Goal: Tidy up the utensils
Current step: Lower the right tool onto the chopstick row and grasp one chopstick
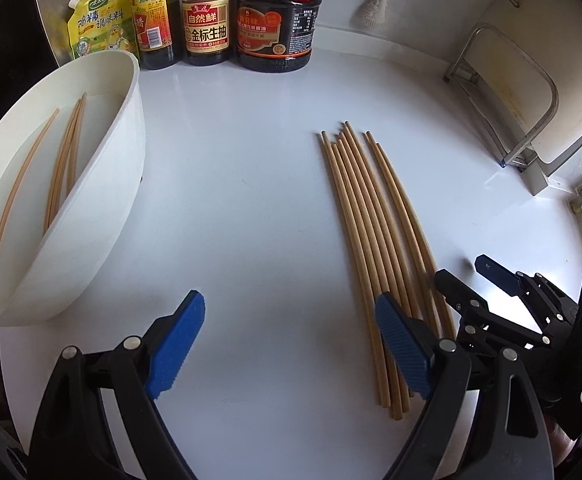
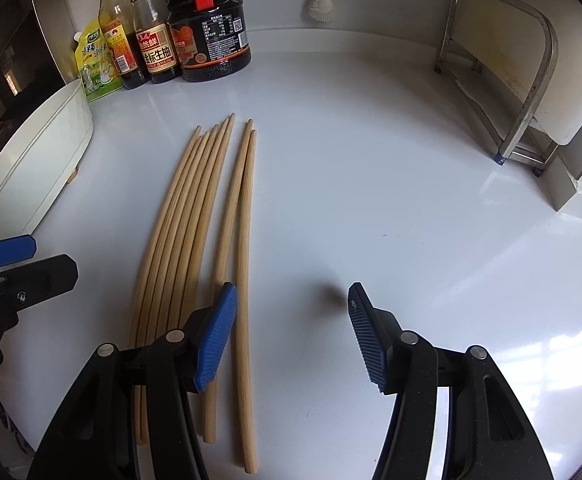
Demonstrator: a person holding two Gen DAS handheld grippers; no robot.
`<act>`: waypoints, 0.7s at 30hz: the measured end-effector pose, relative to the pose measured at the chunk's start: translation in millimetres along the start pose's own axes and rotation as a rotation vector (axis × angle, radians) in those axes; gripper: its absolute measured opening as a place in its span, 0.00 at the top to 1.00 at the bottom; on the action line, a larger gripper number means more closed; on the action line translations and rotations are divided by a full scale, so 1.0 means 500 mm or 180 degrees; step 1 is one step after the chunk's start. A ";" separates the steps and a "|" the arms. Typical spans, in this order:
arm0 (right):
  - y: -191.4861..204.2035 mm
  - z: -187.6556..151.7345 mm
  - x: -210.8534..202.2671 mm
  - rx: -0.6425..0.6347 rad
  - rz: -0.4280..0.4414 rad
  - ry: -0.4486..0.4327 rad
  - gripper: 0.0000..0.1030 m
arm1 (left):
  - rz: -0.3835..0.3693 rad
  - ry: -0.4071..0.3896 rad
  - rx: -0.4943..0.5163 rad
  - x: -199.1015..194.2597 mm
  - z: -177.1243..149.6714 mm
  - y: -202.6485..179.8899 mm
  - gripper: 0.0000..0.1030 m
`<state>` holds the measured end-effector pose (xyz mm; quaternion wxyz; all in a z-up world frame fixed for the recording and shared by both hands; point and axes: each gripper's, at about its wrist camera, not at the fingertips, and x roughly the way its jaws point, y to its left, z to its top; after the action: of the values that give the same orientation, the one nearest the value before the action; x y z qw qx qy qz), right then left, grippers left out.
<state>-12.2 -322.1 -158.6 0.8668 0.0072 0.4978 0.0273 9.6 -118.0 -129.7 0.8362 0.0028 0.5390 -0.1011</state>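
The left gripper (image 1: 289, 344) is hovering low with its blue-padded jaws spread wide and nothing between them. The right gripper (image 2: 293, 332) is sitting just beside it — also gaping, empty — and both are pointing forward, roughly parallel, their black linkages angling outward

The worktop (image 2: 371, 160) is smooth, glossy white and mirrors the window light. The chopsticks (image 2: 195, 216) look like pale, matt wood with a fine grain. The container (image 1: 103, 184) is smooth white plastic with a soft sheen. The rack (image 2: 531, 80) is brushed metal, dull and stained. Both grippers, left (image 1: 287, 344) and right (image 2: 291, 332), are matt black plastic with shiny metal pins, and their fingers (image 2: 215, 336) carry ribbed blue pads. The bottles (image 1: 207, 20) are glossy, with paper labels.
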 end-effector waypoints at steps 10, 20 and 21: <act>-0.024 -0.013 -0.004 -0.0002 -0.0008 -0.0055 0.46 | 0.0040 -0.0118 0.0024 0.033 -0.009 -0.038 0.17; -0.042 -0.021 -0.008 0.0082 -0.0041 -0.0121 0.46 | 0.0140 -0.0072 0.0011 0.073 -0.008 -0.035 0.17; -0.042 -0.021 -0.007 0.0073 -0.0044 -0.0117 0.46 | 0.0146 -0.0058 0.0012 0.078 -0.008 -0.035 0.17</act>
<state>-22.0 -343.2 -161.5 0.8758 0.0142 0.4822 0.0155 18.5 -141.3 -164.5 0.8431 0.0157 0.5311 -0.0830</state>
